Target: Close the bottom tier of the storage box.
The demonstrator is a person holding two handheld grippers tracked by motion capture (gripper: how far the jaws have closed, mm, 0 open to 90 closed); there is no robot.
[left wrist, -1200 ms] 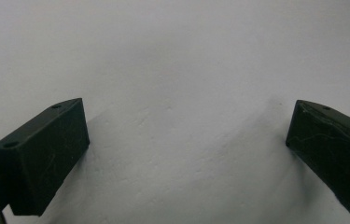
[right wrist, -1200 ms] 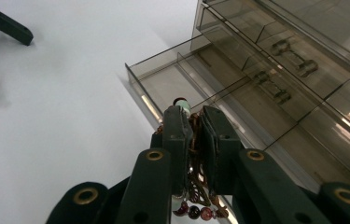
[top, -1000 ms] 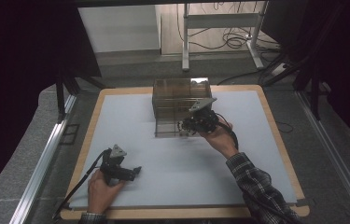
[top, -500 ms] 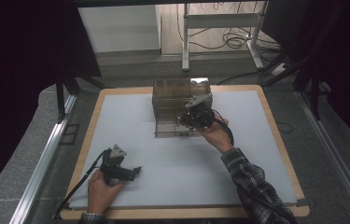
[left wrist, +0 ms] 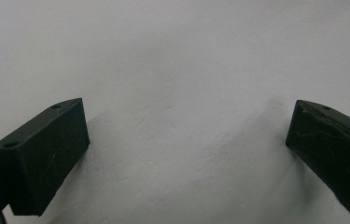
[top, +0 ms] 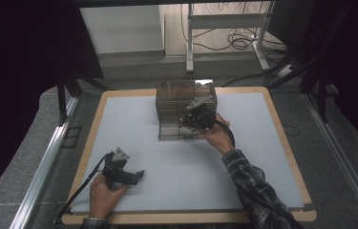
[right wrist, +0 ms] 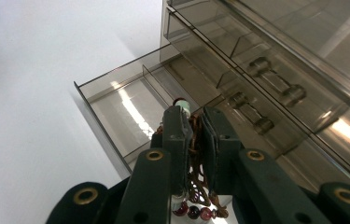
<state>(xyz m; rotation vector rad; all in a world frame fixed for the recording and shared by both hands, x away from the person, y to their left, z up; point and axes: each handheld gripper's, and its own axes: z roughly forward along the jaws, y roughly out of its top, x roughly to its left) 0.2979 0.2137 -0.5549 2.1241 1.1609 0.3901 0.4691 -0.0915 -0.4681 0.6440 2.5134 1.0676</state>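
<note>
Fingers (right wrist: 192,135) w/ bracelet (right wrist: 194,205), lengthwise

A drawer cabinet (top: 184,109) stands at the upper centre of the surface (top: 262,157), its lowest drawer (right wrist: 116,109) pulled out toward the lower edge of the frame. The right tool (top: 196,118), gripping a bead bracelet (right wrist: 195,140), sits just at the cabinet's front right. The left tool (top: 138,174) rests at lower left, well apart from the cabinet.

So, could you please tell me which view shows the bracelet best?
The right gripper view: the beaded bracelet is pinched between the right gripper jaws, above the open drawer. In the high view the gripper hides it; the left gripper view looks at bare table.
</note>
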